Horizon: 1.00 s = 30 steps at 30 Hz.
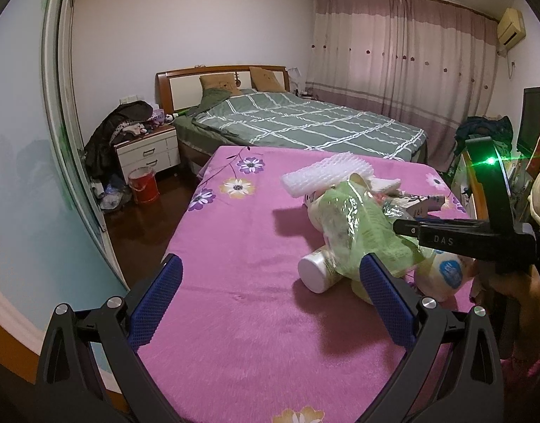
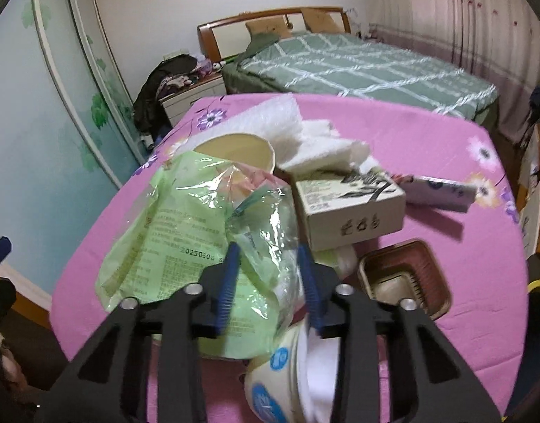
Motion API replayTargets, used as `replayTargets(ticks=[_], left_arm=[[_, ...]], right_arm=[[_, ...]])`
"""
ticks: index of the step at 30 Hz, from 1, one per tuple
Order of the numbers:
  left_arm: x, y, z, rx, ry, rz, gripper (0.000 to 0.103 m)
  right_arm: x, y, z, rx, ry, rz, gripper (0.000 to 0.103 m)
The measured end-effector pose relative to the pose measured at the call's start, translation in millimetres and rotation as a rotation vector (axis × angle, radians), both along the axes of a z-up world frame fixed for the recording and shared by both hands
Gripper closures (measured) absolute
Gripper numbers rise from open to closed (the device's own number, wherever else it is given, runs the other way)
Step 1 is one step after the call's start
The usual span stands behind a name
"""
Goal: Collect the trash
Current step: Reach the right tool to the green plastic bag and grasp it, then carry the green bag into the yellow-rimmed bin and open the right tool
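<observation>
right wrist view: pink flowered surface (image 2: 428, 134) carries a trash pile toward its right edge. green plastic wrapper (image 2: 185, 218) tops the pile, pinched by the right claw (image 2: 268, 257). left claw (image 1: 270, 275) stands spread, empty, near the pile.

We note a glossy, crinkled green plastic wrapper (image 2: 185, 218), a matt cream cardboard box (image 2: 351, 204), and fuzzy pink floral cloth (image 1: 234, 282) over the counter.
</observation>
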State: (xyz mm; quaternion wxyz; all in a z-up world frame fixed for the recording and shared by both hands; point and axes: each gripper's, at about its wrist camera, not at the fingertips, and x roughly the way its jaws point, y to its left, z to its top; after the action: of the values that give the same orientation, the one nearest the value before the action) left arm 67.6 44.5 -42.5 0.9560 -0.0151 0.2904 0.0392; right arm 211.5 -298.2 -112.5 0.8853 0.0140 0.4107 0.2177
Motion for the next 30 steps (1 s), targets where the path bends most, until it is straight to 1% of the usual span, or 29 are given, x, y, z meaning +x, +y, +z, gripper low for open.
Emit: replayTargets(ticks=[1,4,6,12,17,21,23,26,30], left_arm=[[0,1,0,0.000,-0.001,0.000,0.004],[1,0,-1,0.002,0.000,0.001,0.004],[1,0,-2,0.002,-0.002,0.002,0.004],[0,-3,-3,0.007,-0.004,-0.006,0.004],[1,-8,-3,0.011,-0.009,-0.022,0.004],[2,-15,-3,0.014,-0.015,-0.046,0.004],[4,-21,-3,0.013,-0.016,-0.061,0.004],[6,-28,-5,0.006,-0.012,-0.081,0.004],[12,-45,-9,0.002,-0.002,-0.118,0.004]], right_arm=[[-1,0,2,0.010,-0.003,0.000,0.082],[-6,-2,10,0.052,-0.022,0.001,0.090],[-11,-4,18,0.076,-0.042,-0.001,0.093],[-29,-15,51,0.138,-0.119,-0.013,0.093],[-47,-42,77,0.162,-0.183,-0.062,0.093],[-57,-86,87,0.154,-0.213,-0.158,0.093],[-63,-118,86,0.137,-0.220,-0.239,0.093],[-72,-165,78,0.118,-0.215,-0.358,0.093],[-79,-227,59,0.091,-0.183,-0.515,0.093]])
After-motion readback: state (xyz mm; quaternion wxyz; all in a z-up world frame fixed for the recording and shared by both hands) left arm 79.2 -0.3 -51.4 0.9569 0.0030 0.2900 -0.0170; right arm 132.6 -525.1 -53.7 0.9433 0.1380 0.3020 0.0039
